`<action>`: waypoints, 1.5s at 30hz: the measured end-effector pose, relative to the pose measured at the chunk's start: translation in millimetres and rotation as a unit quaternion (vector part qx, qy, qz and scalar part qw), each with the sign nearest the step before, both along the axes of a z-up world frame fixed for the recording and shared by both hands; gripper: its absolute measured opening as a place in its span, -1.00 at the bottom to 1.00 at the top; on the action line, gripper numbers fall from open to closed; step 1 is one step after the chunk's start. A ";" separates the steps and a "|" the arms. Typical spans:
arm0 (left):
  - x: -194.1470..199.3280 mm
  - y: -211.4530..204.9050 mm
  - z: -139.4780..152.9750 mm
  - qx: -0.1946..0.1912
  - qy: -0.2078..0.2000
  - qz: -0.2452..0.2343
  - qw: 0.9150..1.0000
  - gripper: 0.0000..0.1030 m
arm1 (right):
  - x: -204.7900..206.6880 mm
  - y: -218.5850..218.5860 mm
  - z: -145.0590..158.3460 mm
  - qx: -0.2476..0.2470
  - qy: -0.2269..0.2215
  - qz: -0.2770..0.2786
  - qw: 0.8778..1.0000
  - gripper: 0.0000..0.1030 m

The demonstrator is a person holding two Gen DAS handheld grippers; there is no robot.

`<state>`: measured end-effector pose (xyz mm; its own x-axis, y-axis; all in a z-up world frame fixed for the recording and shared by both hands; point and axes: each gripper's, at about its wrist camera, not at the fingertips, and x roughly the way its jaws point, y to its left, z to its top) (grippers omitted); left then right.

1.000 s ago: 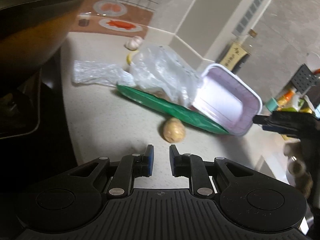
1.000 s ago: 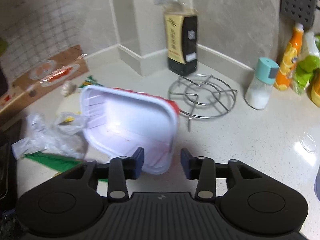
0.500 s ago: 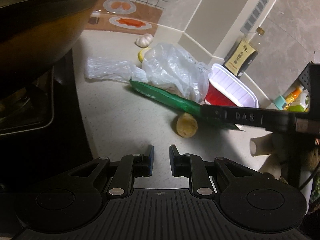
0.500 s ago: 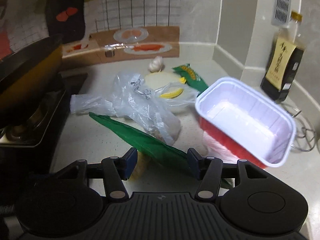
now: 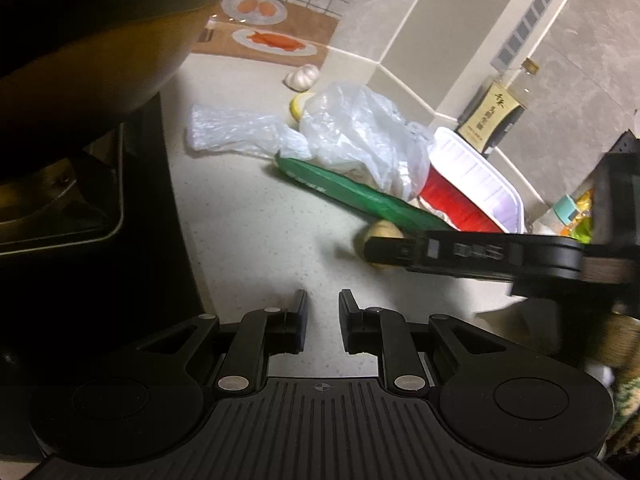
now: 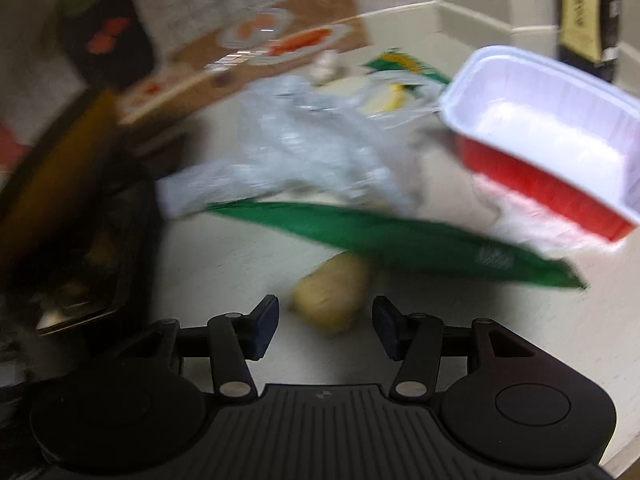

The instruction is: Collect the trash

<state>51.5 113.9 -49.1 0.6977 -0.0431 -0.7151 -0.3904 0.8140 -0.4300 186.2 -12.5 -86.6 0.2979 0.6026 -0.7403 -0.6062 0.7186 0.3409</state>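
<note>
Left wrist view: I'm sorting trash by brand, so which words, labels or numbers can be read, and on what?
Dark bottle: label with large brush characters, not legible.
Green wrapper: pale print, too small to read.
Right gripper: raised lettering on its side, too blurred to read.
Nothing else carries text.

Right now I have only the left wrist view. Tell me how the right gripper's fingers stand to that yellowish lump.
Observer: The right gripper is open. The yellowish lump sits partly between its fingertips, and no pad seems to press on it.
Operator: Report anything hidden behind the plastic bag.
Observer: A green-and-yellow packet lies on the counter beyond the plastic bag, toward the wall.
</note>
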 end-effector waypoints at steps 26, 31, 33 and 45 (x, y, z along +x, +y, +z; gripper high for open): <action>112.0 -52.5 -3.3 0.193 0.022 -0.104 0.975 -0.34 | -18.6 -175.5 -5.8 -0.086 -0.123 -0.182 0.972 0.07; 91.6 -47.0 -0.3 0.192 0.014 -0.070 0.979 -0.31 | -21.3 -167.6 -5.9 -0.082 -0.134 -0.159 0.975 0.07; 83.1 -42.0 1.5 0.164 0.009 -0.037 0.986 -0.31 | -20.3 -164.1 -5.2 -0.071 -0.135 -0.155 0.976 0.07; 113.9 -61.2 -12.9 0.170 0.033 0.003 0.985 -0.19 | -16.9 -186.6 -18.5 -0.015 -0.106 -0.128 0.986 0.08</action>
